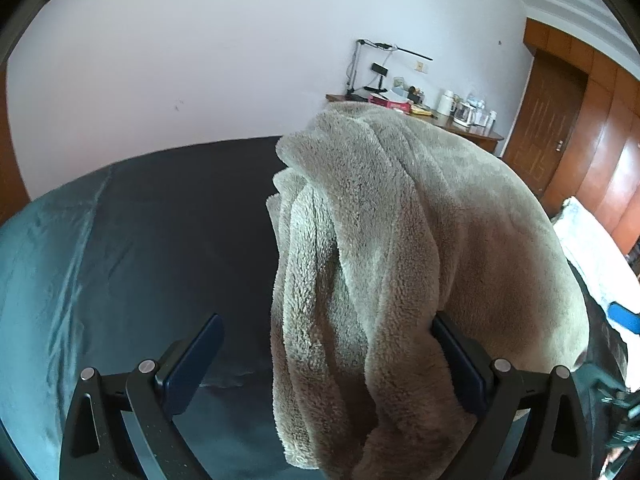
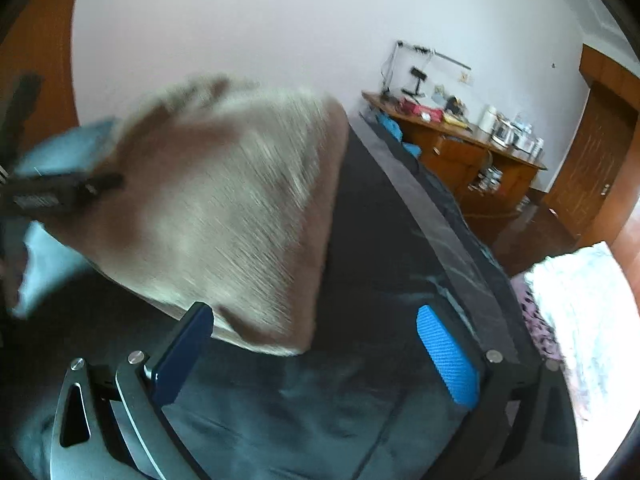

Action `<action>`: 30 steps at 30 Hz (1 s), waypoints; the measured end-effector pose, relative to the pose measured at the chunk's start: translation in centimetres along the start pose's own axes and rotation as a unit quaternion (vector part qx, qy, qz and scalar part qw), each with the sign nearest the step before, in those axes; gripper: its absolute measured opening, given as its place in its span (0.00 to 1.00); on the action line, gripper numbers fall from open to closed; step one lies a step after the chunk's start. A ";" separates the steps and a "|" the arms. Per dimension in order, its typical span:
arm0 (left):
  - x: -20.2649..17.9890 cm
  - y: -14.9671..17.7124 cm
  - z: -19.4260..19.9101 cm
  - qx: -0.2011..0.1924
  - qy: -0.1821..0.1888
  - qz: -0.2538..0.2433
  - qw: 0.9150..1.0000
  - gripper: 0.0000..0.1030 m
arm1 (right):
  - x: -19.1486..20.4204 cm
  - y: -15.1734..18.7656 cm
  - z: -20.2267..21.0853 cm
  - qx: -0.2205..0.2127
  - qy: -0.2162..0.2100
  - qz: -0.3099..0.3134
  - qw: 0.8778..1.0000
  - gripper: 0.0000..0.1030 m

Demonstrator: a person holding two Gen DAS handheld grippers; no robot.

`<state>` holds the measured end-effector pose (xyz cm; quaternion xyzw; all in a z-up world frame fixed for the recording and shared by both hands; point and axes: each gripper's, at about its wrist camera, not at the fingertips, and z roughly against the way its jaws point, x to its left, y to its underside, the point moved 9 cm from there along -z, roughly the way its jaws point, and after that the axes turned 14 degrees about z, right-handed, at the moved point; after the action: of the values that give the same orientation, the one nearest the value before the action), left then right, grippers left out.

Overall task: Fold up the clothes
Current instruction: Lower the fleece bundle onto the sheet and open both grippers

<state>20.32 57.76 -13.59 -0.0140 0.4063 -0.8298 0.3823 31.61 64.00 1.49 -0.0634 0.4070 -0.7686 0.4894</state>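
Both grippers' jaws gape wide, fleece garment (image 1: 400,240) draped over the left's finger.

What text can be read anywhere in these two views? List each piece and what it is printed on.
None can be read.
The red box on the wooden desk: its print is too small to read.
The other gripper in the right wrist view bears a pale label, too blurred to read.
The beige fleece garment shows no tag or print.
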 end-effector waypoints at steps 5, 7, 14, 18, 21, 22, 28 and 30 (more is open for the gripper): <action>-0.8 -0.2 1.1 -0.019 -0.029 -0.024 0.999 1.00 | 0.9 -1.7 1.7 -0.043 -0.012 -0.020 0.999 0.99; -1.0 -0.2 1.6 -0.019 -0.039 -0.031 0.999 1.00 | 1.4 -1.9 1.6 -0.048 -0.016 -0.027 0.998 0.99; -1.3 0.7 4.8 -0.034 -0.059 -0.046 0.997 1.00 | 2.4 -0.7 0.2 -0.032 -0.036 -0.059 0.997 0.99; -1.8 1.8 6.8 -0.037 -0.053 -0.045 0.997 1.00 | 2.7 -0.9 0.6 -0.039 -0.040 -0.058 0.997 0.99; -2.9 2.3 7.9 -0.037 -0.043 -0.055 0.997 1.00 | 2.9 -1.0 0.9 -0.045 -0.040 -0.053 0.997 0.99; -3.3 2.4 8.2 -0.038 -0.040 -0.059 0.997 1.00 | 2.8 -1.1 1.1 -0.048 -0.039 -0.052 0.997 0.99; -5.2 2.9 10.4 -0.066 -0.035 -0.084 0.994 1.00 | 1.6 -2.3 3.3 -0.083 -0.011 -0.068 0.994 0.99; -5.4 2.8 11.0 -0.078 -0.036 -0.084 0.993 1.00 | 1.0 -3.1 4.6 -0.107 0.003 -0.075 0.991 0.99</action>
<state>29.56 52.84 -6.63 -0.1080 0.4527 -0.8239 0.3234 31.24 61.19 6.34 -0.1438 0.4825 -0.7555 0.4193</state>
